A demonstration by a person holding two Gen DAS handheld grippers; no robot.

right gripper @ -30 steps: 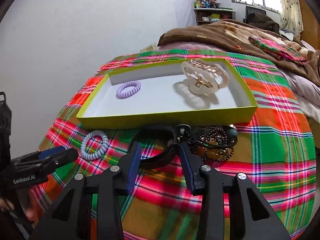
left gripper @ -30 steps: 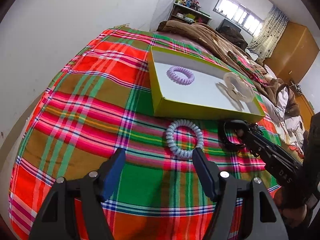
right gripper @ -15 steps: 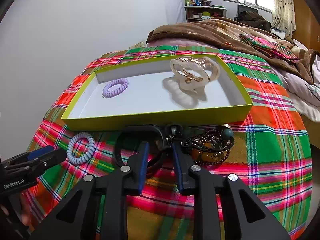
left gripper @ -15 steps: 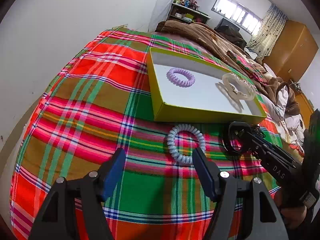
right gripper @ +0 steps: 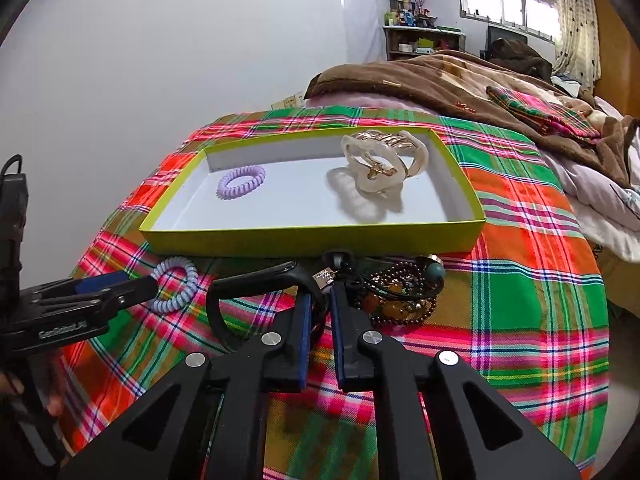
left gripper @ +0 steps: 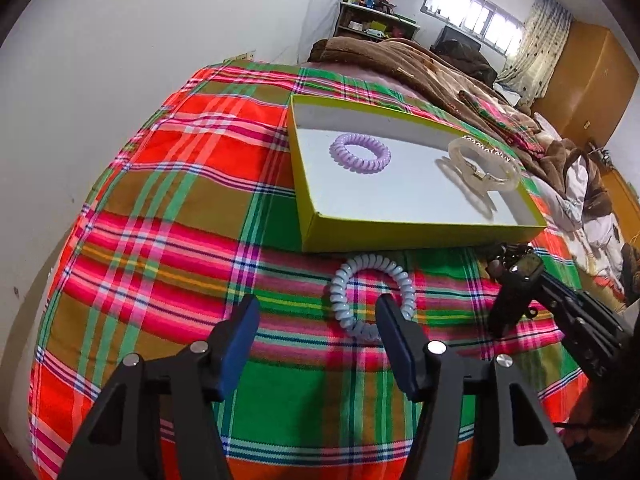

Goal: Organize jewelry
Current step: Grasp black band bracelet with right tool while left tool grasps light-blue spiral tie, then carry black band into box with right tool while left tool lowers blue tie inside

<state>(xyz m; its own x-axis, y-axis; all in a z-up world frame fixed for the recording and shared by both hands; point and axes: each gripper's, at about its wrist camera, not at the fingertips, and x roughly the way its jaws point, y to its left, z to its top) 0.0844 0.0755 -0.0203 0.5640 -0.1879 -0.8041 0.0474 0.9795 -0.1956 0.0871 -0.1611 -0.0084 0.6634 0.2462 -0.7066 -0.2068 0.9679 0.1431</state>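
While your right gripper [right gripper: 320, 312] has its fingers nearly closed on the black band [right gripper: 256, 280] just ahead, grip its stiff, light strap. The left gripper [left gripper: 316, 320], fingers spread, straddles the soft, springy white coil hair tie [left gripper: 372, 296] on the bed.

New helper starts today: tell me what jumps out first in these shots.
The loud red-green plaid blanket fills both views. On it sits a yellow-green tray holding a lilac coil tie and a cream hair claw. In front of the tray, the right gripper pinches a black band.
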